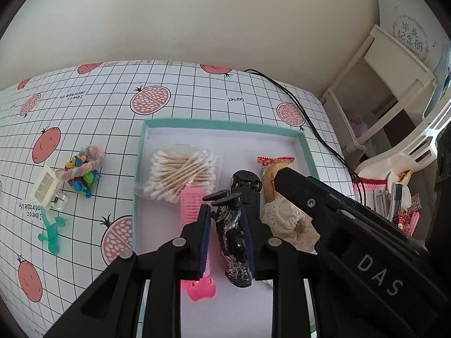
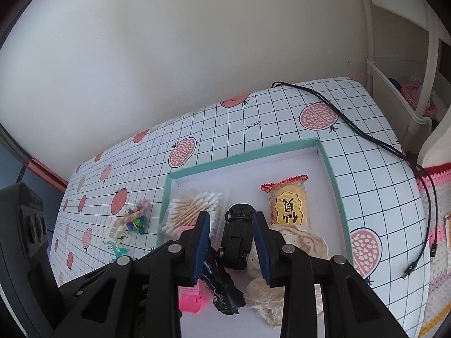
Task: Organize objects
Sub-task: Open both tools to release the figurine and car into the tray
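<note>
Left claw: the left claw (image 1: 229, 217) was closed on a dark glossy figurine (image 1: 234, 236), its blue pads pressed to both sides, low over the white floor of the tray (image 1: 222, 125).
Right claw: the right claw (image 2: 232, 242) stood open, fingers spread to either side of the black toy car (image 2: 238, 235) without touching it; in the left wrist view its black body (image 1: 338, 217) crossed from the right.
Tray: teal-rimmed and shallow, it sat on the tabletop (image 1: 197, 84) with a grid-and-pomegranate cover.
Inside the tray: a clear pack of cotton swabs (image 1: 180, 174) lay at the far left, a pink comb (image 1: 194, 225) just beside the figurine, the toy car upside down in the middle, a yellow snack packet (image 2: 287, 204) to its right, and a cream lace scrunchie (image 2: 293, 242) nearer than the packet.
Outside the tray: to its left lay a heap of small coloured clips (image 1: 83, 174) under a pastel fuzzy tie, a white plastic piece (image 1: 45, 186), and a green plastic figure (image 1: 52, 232).
Cable: a black cable (image 2: 366, 138) ran across the tabletop to the right of the tray.
Shelf: a cream plastic rack (image 1: 389, 90) stood past the tabletop's right edge.
</note>
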The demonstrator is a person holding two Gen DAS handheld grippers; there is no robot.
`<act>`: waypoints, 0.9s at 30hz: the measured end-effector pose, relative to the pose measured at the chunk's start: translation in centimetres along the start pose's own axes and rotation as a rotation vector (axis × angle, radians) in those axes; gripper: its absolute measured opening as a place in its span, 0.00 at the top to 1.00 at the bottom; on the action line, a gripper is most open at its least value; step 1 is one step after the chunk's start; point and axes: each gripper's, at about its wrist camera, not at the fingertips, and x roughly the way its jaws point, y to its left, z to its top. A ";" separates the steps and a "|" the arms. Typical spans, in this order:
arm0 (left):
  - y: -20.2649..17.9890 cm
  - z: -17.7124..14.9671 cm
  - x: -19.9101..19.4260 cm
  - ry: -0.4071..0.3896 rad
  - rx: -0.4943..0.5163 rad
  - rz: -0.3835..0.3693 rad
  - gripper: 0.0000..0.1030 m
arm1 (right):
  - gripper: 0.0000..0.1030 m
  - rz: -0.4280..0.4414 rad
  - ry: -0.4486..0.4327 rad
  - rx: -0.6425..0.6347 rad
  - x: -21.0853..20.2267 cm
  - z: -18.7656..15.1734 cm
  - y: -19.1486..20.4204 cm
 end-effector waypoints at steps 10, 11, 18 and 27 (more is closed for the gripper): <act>1.6 1.1 -1.8 -0.060 -0.031 0.046 0.78 | 0.67 -0.011 0.000 0.002 -0.5 0.1 -0.2; 2.0 1.2 -1.8 -0.062 -0.038 0.052 0.78 | 0.67 -0.014 0.007 0.001 -0.3 0.0 -0.2; 3.6 1.5 -2.1 -0.084 -0.067 0.116 0.59 | 0.62 -0.075 0.043 -0.033 0.6 -0.3 0.1; 6.0 2.0 -2.7 -0.110 -0.111 0.175 0.32 | 0.29 -0.126 0.042 -0.052 0.4 -0.2 0.4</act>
